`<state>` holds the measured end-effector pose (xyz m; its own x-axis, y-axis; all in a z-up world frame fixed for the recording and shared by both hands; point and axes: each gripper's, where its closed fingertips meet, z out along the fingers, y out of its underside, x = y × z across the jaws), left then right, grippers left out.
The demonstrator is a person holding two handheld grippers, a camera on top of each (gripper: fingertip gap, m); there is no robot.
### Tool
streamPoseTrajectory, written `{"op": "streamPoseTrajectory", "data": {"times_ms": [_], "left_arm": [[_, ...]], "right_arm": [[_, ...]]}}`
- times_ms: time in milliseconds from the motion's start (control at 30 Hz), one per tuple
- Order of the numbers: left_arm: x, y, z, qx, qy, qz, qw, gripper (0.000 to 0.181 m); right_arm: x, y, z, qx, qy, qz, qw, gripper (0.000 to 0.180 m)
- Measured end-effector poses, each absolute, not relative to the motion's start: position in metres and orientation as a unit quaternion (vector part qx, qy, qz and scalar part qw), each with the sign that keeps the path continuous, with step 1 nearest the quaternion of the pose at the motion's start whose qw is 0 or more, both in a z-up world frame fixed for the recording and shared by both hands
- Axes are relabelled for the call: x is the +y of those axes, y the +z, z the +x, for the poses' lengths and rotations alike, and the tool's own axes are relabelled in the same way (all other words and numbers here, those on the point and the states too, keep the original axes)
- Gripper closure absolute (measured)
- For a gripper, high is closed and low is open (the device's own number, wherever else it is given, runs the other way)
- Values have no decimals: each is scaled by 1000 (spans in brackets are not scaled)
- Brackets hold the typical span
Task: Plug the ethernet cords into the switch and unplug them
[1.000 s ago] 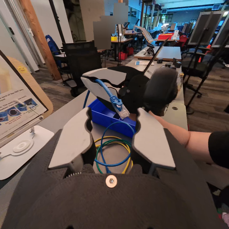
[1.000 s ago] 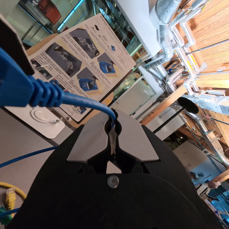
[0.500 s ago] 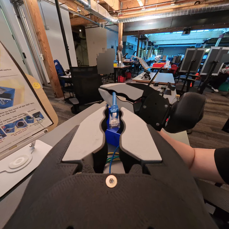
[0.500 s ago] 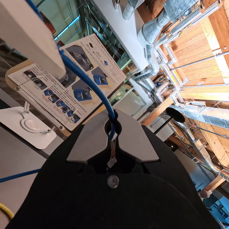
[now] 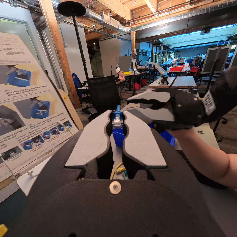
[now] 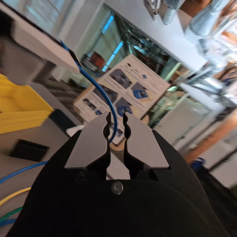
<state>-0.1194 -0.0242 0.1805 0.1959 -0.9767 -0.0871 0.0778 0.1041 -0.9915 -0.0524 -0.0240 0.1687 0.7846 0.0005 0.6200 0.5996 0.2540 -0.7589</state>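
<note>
My left gripper [image 5: 117, 112] is shut on the blue ethernet plug [image 5: 117, 121] and holds it up, clear end toward the camera, above the blue bin [image 5: 118, 139]. My right gripper [image 6: 116, 115] has its jaws a little apart; the blue cord [image 6: 102, 92] runs loose through the gap without being pinched. It also shows in the left wrist view [image 5: 125, 104], just right of the plug. A yellow plug [image 5: 119, 169] and a green cord [image 5: 125, 174] lie on the table below. The switch is not in view.
An instruction board [image 5: 32, 102] on a white base [image 5: 24, 182] stands at the left. A yellow bin [image 6: 19, 102] and a black slot [image 6: 29, 150] in the table show in the blurred right wrist view. Yellow [image 6: 12, 197] and green [image 6: 9, 212] cords lie nearby. Spacing between my two grippers at the tips: around 8 cm. The black slot [image 6: 29, 150] is about equally far from each gripper, around 30 cm.
My left gripper closed on the blue plug and lifted it. My right gripper let go of the blue cord, opened and drew off to the right.
</note>
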Motion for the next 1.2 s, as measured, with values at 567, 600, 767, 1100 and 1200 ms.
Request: {"op": "streamPoseTrajectory", "data": {"times_ms": [567, 600, 767, 1100, 1200], "left_arm": [[-70, 171, -109, 539, -550, -434, 467, 169], [-71, 171, -109, 539, -553, -434, 464, 169], [-74, 166, -112, 556, -543, -439, 451, 169], [-49, 163, -126, 592, -244, -382, 667, 139], [-52, 156, -119, 606, -172, -342, 697, 153]], "right_arm": [[-67, 178, -121, -226, 640, -404, 613, 143], [-66, 178, -120, -228, 614, -415, 631, 146], [-62, 173, -118, -237, 590, -457, 622, 166], [-49, 169, -106, -201, 572, -504, 615, 174], [-47, 164, -109, -201, 565, -526, 603, 174]]}}
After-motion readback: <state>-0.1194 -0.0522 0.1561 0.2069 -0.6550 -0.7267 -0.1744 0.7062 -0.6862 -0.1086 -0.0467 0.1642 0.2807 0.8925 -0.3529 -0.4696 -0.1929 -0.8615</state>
